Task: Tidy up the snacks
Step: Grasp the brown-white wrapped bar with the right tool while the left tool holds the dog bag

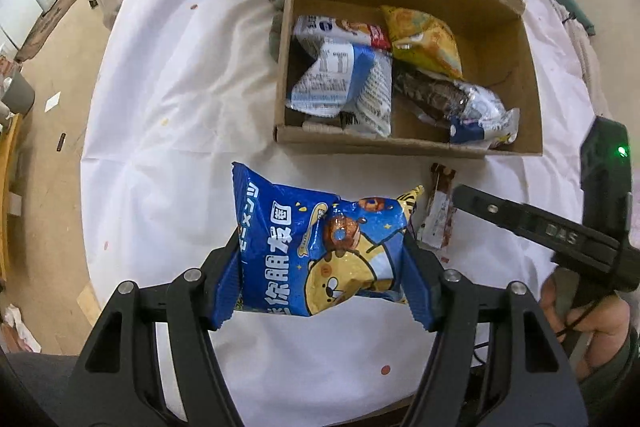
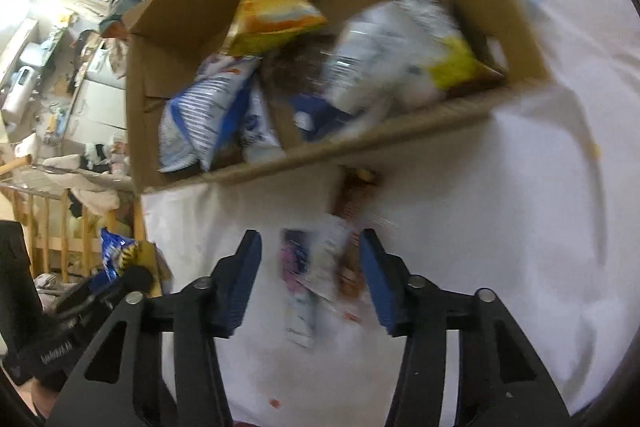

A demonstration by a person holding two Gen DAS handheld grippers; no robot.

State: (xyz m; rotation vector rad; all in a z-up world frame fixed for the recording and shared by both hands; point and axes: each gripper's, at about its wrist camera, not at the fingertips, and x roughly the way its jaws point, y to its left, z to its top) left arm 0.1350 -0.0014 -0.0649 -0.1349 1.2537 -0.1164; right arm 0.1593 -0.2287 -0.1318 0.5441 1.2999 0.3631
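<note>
Snacks mostly in box [image 1: 404, 143]; left gripper [image 1: 320, 259] clamps blue bag [image 1: 316, 251], right gripper [image 2: 310, 267] half-open around bar [image 2: 316, 267] by the box's near wall.

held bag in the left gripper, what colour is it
Blue with a yellow cartoon bear, bag; clearest in the left wrist view.

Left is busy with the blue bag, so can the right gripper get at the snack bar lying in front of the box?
Probably yes. The snack bar lies flat on the white cloth between the right gripper's jaws, nothing covering it, clear of the cardboard box.
</note>
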